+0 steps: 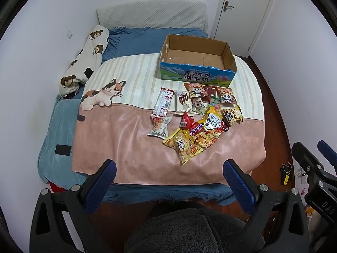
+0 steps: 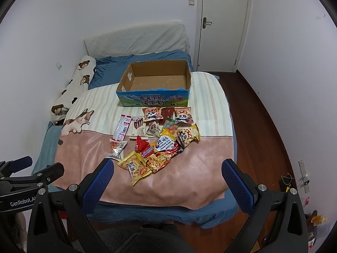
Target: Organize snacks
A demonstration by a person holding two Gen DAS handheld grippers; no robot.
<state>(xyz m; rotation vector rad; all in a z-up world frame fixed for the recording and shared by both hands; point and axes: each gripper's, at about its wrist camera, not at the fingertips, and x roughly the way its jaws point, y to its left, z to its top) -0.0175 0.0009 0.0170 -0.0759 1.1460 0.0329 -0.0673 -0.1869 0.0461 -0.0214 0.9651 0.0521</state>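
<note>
While both grippers hang above the foot of the bed, neither has hold of anything. Left gripper: blue-padded fingers spread wide, nothing between them. Right gripper: same wide spread, pads bare, well short of the snack pile.

Landmark: cardboard box, open-topped, blue printed front with Chinese lettering, brown inside, nothing visible in it. It sits on the striped part of the blanket.

Snacks lie in a loose heap just in front of the box, spilling from the stripes onto the pink band of the blanket:
- two orange panda packets nearest the box front, a dark red pouch between them
- a third, yellow panda packet further out, toward the box's right end
- long red-and-white stick pack and a white biscuit pack beside it, off the box's left corner
- small white packet below the stick pack
- red noodle-style bag, partly overlapped by others
- yellow bag of round crackers, farthest from the box, closest to the grippers

Cat print on the blanket left of the box. Bear-print pillow along the wall, beyond that.
</note>
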